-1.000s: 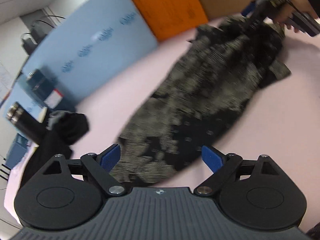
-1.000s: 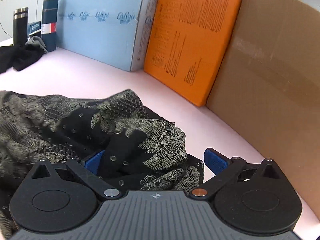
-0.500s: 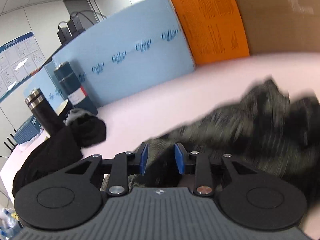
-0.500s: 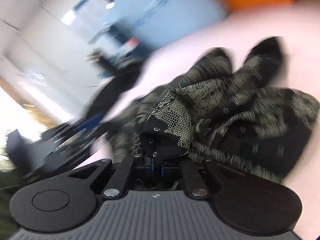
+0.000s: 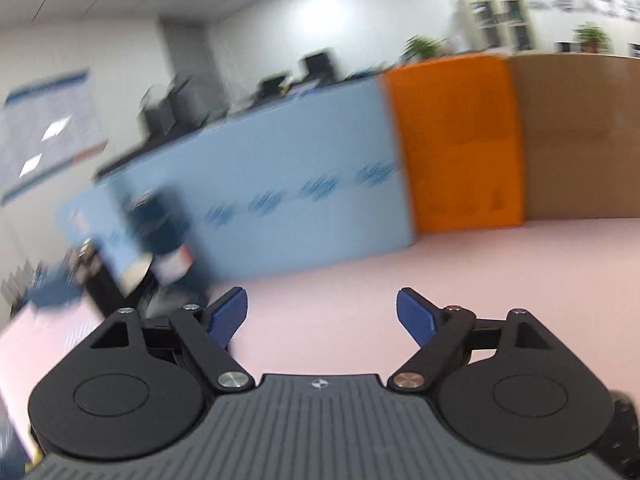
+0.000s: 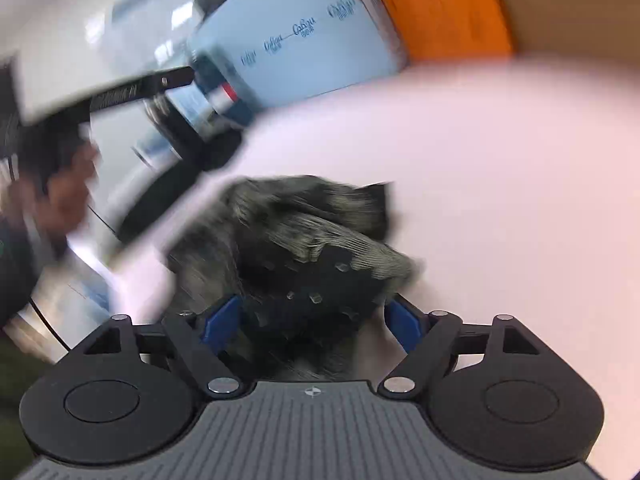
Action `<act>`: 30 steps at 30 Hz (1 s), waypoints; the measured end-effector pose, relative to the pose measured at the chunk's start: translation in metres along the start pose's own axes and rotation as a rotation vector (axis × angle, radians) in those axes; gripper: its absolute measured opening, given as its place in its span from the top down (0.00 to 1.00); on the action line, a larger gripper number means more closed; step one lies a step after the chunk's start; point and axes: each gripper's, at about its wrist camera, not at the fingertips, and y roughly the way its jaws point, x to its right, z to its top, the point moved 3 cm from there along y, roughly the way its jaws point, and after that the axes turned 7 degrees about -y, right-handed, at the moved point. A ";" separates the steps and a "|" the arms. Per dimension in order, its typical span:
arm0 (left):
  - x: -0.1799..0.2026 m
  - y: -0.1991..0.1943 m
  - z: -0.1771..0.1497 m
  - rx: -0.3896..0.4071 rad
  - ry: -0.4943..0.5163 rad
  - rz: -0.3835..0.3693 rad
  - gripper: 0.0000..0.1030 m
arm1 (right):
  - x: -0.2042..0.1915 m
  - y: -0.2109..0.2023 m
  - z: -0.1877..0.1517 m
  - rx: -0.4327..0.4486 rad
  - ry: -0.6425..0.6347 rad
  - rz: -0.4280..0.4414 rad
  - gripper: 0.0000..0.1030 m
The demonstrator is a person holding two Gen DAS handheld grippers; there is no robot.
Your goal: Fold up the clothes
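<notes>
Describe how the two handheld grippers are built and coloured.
Both look identical. The left gripper and right gripper each have a ribbed dark grey body, two round black discs, black linkage arms with silver pivot bolts, and blue finger pads. A small compass-like mark sits at the body's front edge.

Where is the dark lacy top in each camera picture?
Left wrist view: the top is not in it.
Right wrist view: the top lies bunched low in the middle, just ahead of the fingers.
Shared landmark: the orange board beside the blue board.
</notes>
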 end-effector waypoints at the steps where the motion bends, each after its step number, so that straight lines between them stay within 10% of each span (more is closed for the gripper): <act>1: -0.016 0.011 -0.008 -0.058 -0.034 0.048 0.21 | -0.009 -0.007 0.001 0.009 -0.076 -0.036 0.24; 6: -0.072 0.050 -0.050 -0.273 -0.175 0.214 0.21 | -0.071 -0.008 0.010 0.056 -0.412 0.024 0.10; 14: -0.109 0.049 -0.089 -0.389 -0.385 0.355 0.20 | -0.191 0.144 0.052 -0.002 -0.642 0.130 0.08; 17: -0.122 0.032 -0.100 -0.387 -0.413 0.376 0.19 | -0.189 0.186 0.069 -0.060 -0.558 0.069 0.11; 18: -0.127 0.027 -0.104 -0.390 -0.419 0.383 0.19 | -0.186 0.196 0.074 -0.078 -0.516 0.064 0.50; 20: -0.135 0.017 -0.112 -0.397 -0.431 0.396 0.19 | -0.173 0.206 0.085 -0.100 -0.386 0.119 0.95; 23: -0.142 0.004 -0.120 -0.407 -0.446 0.390 0.19 | -0.140 0.196 0.116 -0.071 -0.086 0.333 0.95; 26: -0.146 -0.006 -0.123 -0.404 -0.446 0.365 0.19 | -0.087 0.153 0.155 0.149 0.140 0.389 0.95; 29: -0.138 -0.011 -0.121 -0.389 -0.397 0.334 0.19 | -0.001 0.096 0.172 0.394 0.379 0.163 0.93; 30: -0.134 -0.012 -0.119 -0.382 -0.380 0.322 0.19 | 0.031 0.079 0.163 0.432 0.484 0.002 0.76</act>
